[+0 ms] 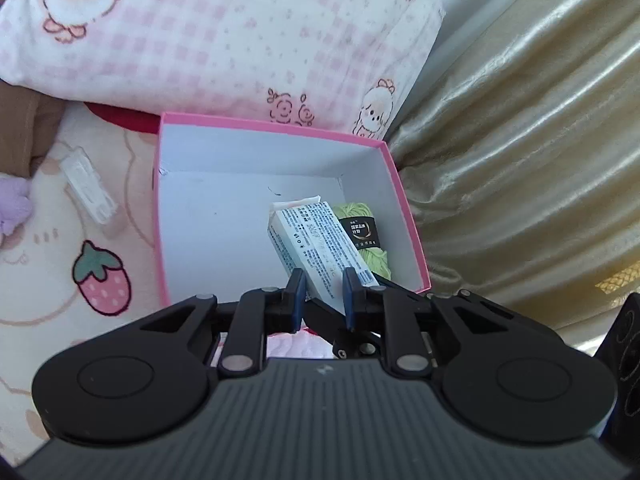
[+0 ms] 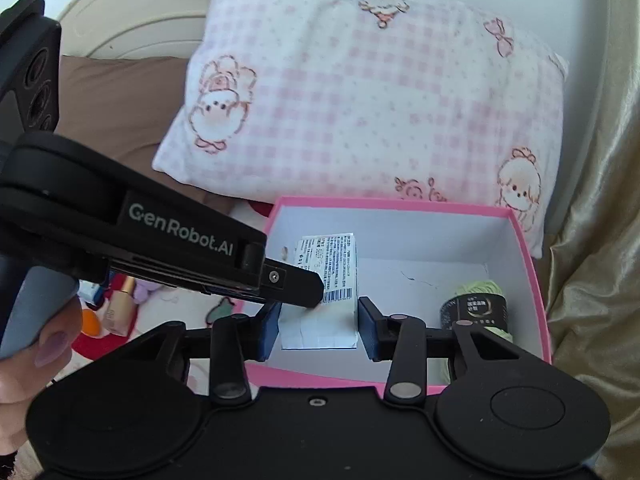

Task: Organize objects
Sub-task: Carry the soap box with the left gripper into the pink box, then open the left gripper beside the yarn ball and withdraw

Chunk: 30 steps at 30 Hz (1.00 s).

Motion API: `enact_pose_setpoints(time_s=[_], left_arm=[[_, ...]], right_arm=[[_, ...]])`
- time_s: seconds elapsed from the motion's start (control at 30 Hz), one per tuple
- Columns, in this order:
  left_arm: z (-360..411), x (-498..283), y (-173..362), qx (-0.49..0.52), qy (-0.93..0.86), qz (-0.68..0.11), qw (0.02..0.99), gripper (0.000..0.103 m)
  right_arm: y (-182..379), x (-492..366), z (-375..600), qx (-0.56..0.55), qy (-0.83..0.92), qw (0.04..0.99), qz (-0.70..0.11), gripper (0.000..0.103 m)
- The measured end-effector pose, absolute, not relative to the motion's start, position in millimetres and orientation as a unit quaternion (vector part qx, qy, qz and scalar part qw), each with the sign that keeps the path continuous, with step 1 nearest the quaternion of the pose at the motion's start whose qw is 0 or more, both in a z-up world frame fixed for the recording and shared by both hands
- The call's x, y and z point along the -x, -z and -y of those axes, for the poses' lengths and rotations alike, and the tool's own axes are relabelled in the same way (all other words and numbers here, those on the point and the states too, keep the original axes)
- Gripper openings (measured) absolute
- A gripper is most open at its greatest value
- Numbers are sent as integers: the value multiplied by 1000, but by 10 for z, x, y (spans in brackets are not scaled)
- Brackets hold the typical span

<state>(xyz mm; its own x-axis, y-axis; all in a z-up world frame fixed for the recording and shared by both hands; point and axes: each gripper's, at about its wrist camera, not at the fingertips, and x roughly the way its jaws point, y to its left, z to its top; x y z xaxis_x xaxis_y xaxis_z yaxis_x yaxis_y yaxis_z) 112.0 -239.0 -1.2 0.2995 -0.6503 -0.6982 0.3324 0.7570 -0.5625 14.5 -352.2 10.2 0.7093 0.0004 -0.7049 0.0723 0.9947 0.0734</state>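
While both sets of jaws clench it, the white carton (image 1: 316, 240) hangs over the open pink box (image 1: 260, 126). The left gripper (image 1: 324, 282) pinches its thin side, and the right gripper (image 2: 320, 314) clamps its width. Green yarn (image 2: 480, 288) lies in the box's right corner. A pillow (image 1: 240, 40) sits behind.
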Motion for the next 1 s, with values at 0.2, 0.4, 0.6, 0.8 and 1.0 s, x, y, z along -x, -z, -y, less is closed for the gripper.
enact_pose_setpoints(time_s=[0.2, 0.4, 0.6, 0.8, 1.0], left_arm=[[2795, -1458, 469, 164, 296, -545, 767, 17], [3161, -1764, 989, 160, 274, -595, 738, 16], [3220, -1849, 1229, 181, 280, -609, 720, 15], [3279, -1888, 1306, 167, 280, -618, 716, 14], [3290, -1842, 1344, 168, 281, -624, 709, 13]], right_arm=[[309, -399, 3913, -83, 46, 903, -420, 46], [775, -652, 4173, -106, 78, 875, -466, 46], [965, -737, 4214, -96, 94, 863, -487, 46], [1015, -780, 4103, -52, 101, 849, -515, 47], [916, -717, 4126, -56, 107, 848, -516, 52]])
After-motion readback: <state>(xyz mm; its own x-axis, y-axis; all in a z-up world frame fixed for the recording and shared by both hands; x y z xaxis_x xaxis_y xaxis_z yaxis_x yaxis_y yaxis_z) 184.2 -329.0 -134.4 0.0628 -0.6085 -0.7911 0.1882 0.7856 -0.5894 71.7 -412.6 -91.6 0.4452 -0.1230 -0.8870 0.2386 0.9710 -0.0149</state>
